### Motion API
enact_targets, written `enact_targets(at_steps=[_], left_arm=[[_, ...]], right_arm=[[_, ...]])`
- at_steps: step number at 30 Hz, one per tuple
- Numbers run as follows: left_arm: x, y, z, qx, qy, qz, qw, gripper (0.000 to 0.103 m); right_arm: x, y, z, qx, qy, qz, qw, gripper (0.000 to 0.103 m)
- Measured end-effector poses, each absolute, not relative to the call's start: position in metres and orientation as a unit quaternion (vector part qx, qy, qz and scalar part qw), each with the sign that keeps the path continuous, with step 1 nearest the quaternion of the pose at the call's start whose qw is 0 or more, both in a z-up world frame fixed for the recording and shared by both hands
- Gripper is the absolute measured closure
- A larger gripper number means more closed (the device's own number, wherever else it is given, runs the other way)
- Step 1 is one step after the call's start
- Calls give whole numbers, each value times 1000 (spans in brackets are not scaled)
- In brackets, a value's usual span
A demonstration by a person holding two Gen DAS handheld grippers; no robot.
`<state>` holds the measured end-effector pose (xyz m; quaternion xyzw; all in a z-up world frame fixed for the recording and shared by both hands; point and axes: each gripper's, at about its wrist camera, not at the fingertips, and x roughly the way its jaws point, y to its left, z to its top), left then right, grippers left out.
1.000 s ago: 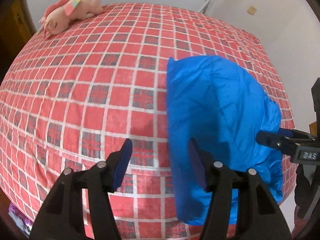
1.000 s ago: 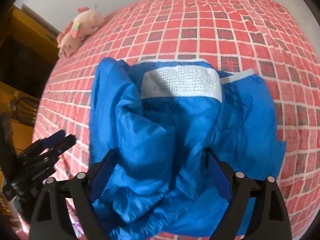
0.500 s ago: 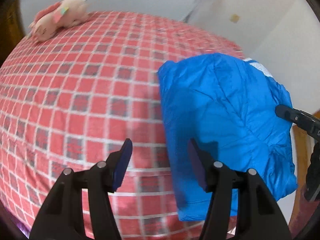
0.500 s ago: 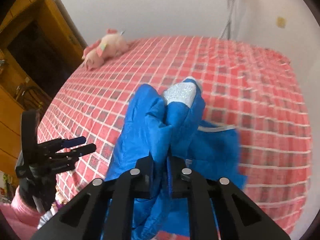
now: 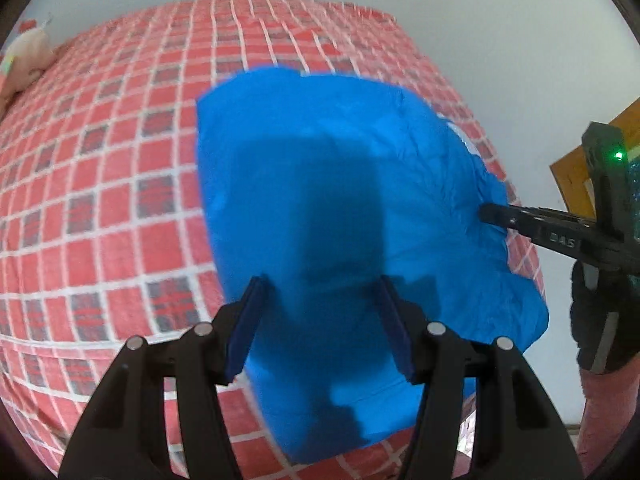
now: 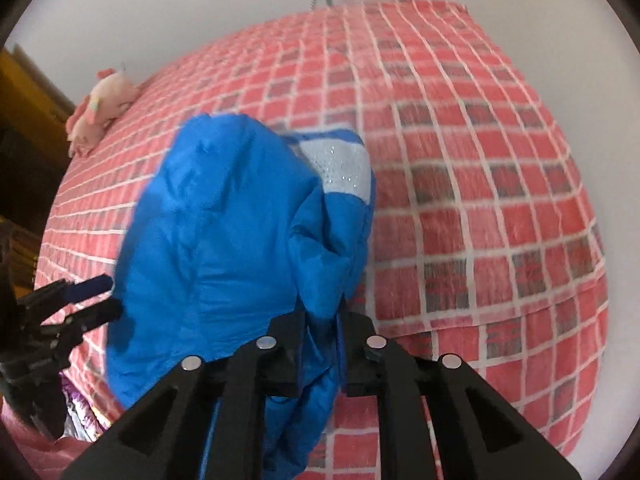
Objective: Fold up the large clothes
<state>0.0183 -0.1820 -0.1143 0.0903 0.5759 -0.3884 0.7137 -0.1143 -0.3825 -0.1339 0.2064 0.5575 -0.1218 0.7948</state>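
Note:
A bright blue jacket (image 5: 340, 208) with a white mesh lining patch (image 6: 340, 164) lies bunched near the front edge of a bed with a red checked cover (image 5: 100, 200). My right gripper (image 6: 322, 316) is shut on a fold of the jacket (image 6: 224, 248) and lifts that side; it shows at the right of the left wrist view (image 5: 486, 214). My left gripper (image 5: 322, 320) is open, its jaws wide apart just above the jacket's near part; it appears at the left edge of the right wrist view (image 6: 94, 298).
A pink plush toy (image 6: 100, 108) lies at the bed's far left corner (image 5: 20, 60). White walls stand behind and to the right of the bed. Wooden furniture (image 5: 592, 168) stands at the right. The bed's front edge drops off below the jacket.
My right gripper closed on the jacket fold and lifted it. My left gripper moved right, from beside the jacket's left edge to over the jacket, still open.

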Motion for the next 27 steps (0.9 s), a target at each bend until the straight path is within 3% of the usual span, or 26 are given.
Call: enact_targets(at_steps=[5, 10, 12, 13, 17, 20, 27], left_arm=[[13, -191, -129, 100, 566, -390, 719, 41], [19, -196, -134, 100, 573, -381, 719, 39], [21, -193, -131, 97, 580, -376, 716, 40], [23, -187, -127, 92, 584, -373, 715, 42], [21, -169, -109, 102, 569, -358, 733, 43], [16, -166, -101, 112, 562, -349, 742, 43], [-1, -171, -114, 123, 569, -341, 738, 45]], right_arm=[[-108, -384, -173, 225, 554, -128, 791, 85], [-104, -383, -167, 205, 558, -145, 791, 81], [-106, -378, -150, 175, 558, -163, 794, 66], [-109, -373, -137, 157, 553, -171, 800, 66], [-124, -340, -93, 137, 524, -136, 830, 66], [-125, -311, -77, 127, 515, -91, 843, 75], [-142, -285, -96, 119, 549, -88, 822, 82]])
